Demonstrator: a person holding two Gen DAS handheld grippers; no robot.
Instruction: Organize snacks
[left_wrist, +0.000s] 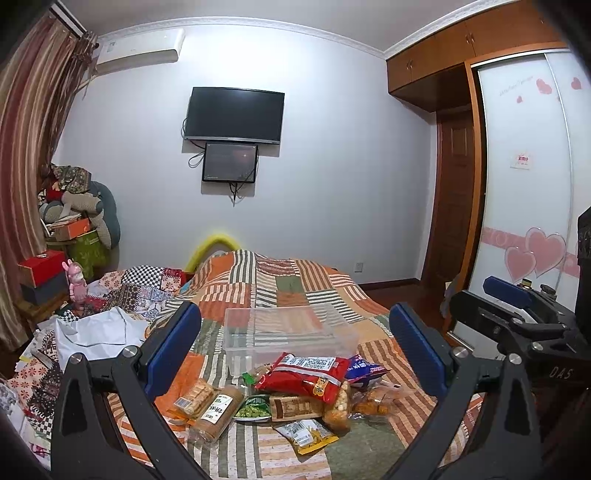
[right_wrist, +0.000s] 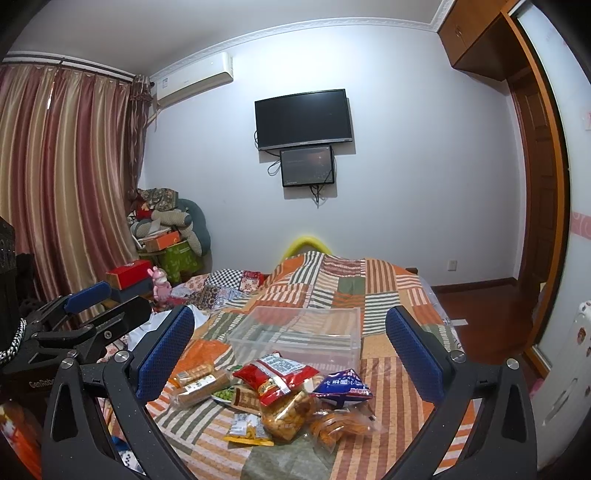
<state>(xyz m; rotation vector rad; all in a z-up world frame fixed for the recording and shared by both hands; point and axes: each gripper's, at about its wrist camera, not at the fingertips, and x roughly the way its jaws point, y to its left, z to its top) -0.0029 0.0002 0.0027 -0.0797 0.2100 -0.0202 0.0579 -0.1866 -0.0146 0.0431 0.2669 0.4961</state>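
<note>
We hold the left gripper (left_wrist: 295, 350) and right gripper (right_wrist: 290, 349) wide open and empty above the snack pile (left_wrist: 295, 391), just before the empty clear bin (left_wrist: 288, 332), so picking the first packet seems next.

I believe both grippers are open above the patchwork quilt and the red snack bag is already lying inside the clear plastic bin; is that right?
Not quite. The red snack bag is not inside the clear plastic bin; it lies on top of the snack pile in front of the bin, which looks empty in the left wrist view. The rest holds: the left gripper and right gripper are open above the patchwork quilt.
</note>
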